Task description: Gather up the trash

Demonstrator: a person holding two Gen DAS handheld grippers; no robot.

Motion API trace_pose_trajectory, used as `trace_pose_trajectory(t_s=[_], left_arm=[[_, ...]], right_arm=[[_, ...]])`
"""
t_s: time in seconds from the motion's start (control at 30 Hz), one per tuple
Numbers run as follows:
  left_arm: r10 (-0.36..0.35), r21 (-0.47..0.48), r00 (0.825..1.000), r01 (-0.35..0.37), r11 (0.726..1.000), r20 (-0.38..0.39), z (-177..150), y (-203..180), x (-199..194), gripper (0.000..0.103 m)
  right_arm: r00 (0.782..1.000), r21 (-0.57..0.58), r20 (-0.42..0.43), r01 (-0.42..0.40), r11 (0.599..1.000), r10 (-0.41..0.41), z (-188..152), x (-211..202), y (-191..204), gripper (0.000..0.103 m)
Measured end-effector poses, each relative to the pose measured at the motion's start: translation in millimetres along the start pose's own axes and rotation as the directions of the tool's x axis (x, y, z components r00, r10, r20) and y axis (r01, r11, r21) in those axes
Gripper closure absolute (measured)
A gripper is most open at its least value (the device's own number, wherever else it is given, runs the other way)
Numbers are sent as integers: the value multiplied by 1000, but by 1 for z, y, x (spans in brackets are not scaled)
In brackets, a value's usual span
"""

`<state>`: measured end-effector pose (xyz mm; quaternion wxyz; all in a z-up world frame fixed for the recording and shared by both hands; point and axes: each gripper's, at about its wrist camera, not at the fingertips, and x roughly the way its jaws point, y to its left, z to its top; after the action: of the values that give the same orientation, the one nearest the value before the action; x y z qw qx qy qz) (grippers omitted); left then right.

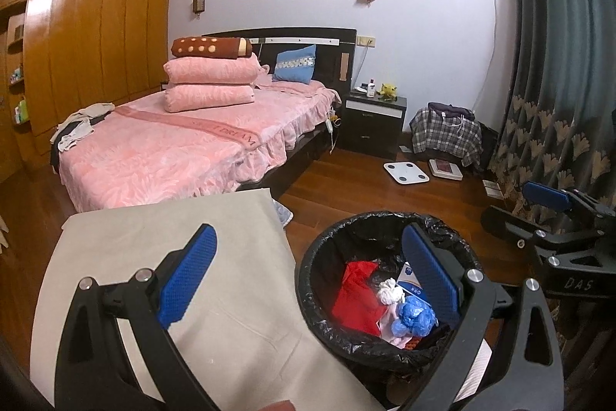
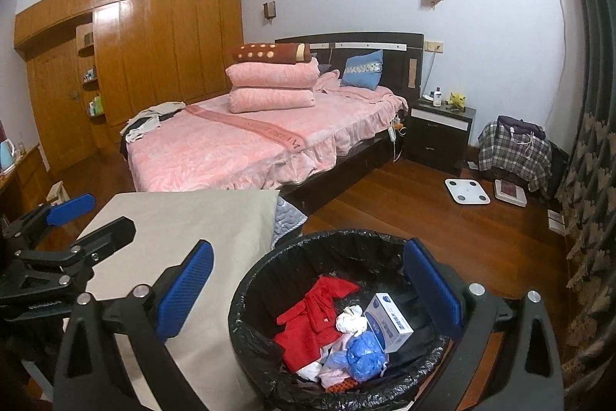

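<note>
A round trash bin point(image 1: 308, 280) lined with a black bag stands on the wooden floor beside a table with a beige cloth point(image 1: 161, 257). It holds red paper point(image 1: 356, 299), a white wad point(image 1: 389, 289), a blue plastic wad point(image 1: 415, 314) and a white-blue box point(image 1: 409, 278). My left gripper point(image 1: 310, 280) is open and empty above the bin's left rim. In the right wrist view my right gripper point(image 2: 308, 286) is open and empty over the bin point(image 2: 246, 299), with the red paper point(image 2: 308, 318), blue wad point(image 2: 365, 353) and box point(image 2: 389, 320) below it.
A bed with a pink cover point(image 1: 173, 145) stands behind the table. A dark nightstand point(image 1: 373, 118), a white scale point(image 1: 406, 173), a plaid-covered seat point(image 1: 446, 135) and a curtain point(image 1: 558, 83) are to the right. Wooden wardrobes point(image 1: 96, 37) line the left wall.
</note>
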<state>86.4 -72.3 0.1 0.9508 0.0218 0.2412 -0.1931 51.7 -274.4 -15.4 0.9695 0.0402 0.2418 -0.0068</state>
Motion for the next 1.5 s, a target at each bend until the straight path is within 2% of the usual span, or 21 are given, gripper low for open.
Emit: trace_pose_trajectory(t_s=[1.5], left_arm=[[7,-4,1000,-7,1000,14,4,2,-9,9]], right_arm=[[1000,-2,16,-3,1000,3,5,-4,3,6]])
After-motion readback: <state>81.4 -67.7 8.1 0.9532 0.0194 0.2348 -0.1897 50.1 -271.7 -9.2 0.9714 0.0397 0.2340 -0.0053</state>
